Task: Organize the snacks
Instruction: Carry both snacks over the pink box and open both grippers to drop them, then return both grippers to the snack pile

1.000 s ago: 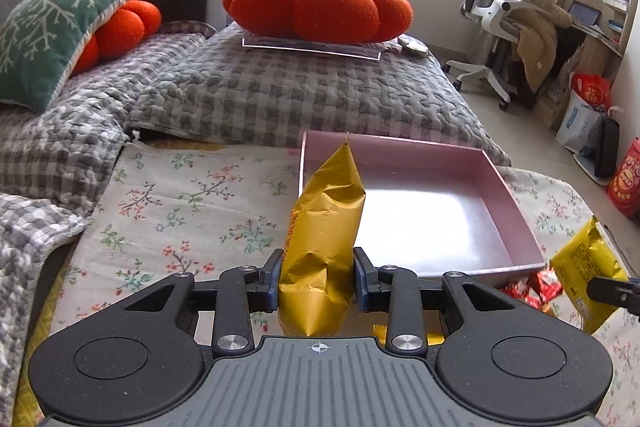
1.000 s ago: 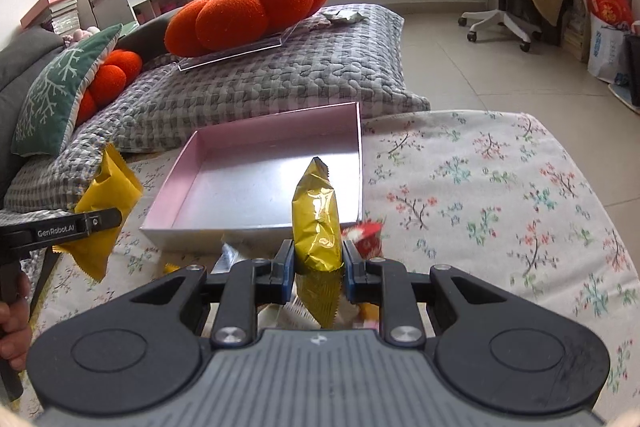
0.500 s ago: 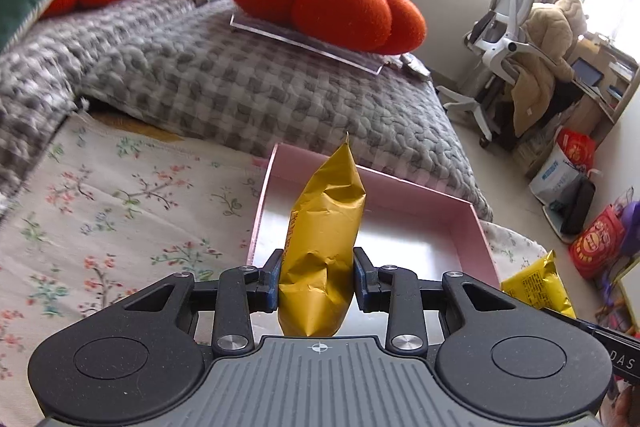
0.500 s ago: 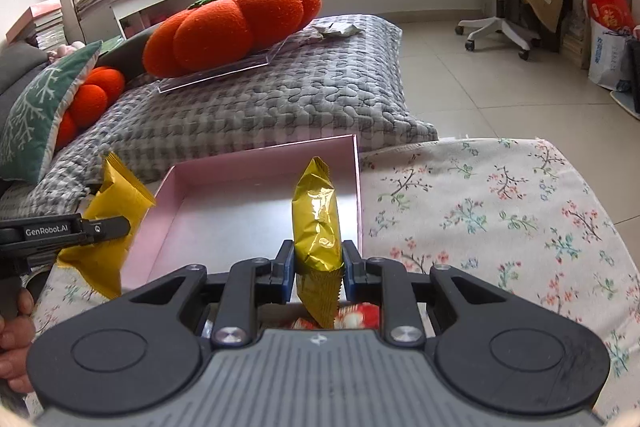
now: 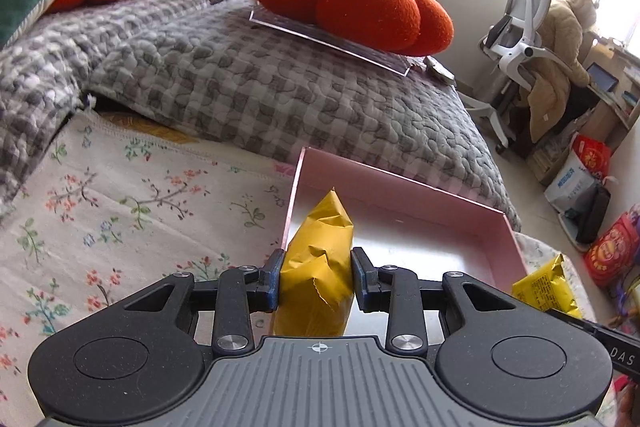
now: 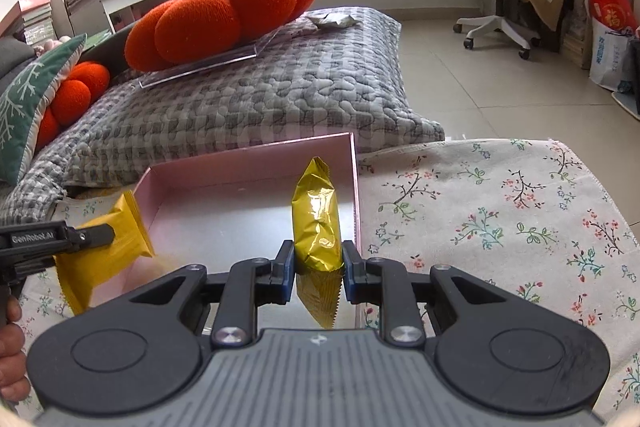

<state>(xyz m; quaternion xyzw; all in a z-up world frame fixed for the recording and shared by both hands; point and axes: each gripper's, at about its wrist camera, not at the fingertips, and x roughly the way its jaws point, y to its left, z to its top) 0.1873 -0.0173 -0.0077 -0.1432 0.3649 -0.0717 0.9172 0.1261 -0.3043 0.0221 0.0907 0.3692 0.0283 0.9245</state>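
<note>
Right now each claw is clamped on a snack: the left claw (image 5: pixel 318 283) on a yellow packet (image 5: pixel 316 267), the right claw (image 6: pixel 318 267) on a gold packet (image 6: pixel 316 227), both above the pink tray (image 6: pixel 354 187). Risks, as I judge them: the slick foil could slip out early, and a packet let go near the rim could tip onto the floral cloth (image 6: pixel 500 219).

- Left gripper (image 5: pixel 318 277): tilted downward over the near-left part of the pink tray (image 5: pixel 400 187), jaws clamped on a yellow snack packet (image 5: pixel 316 267).
- Right gripper (image 6: pixel 319 267): tilted downward over the tray's near-right part, jaws clamped on a gold snack packet (image 6: pixel 316 223).
- Person's hand (image 6: pixel 10 367): partly visible on the left gripper's handle.
</note>
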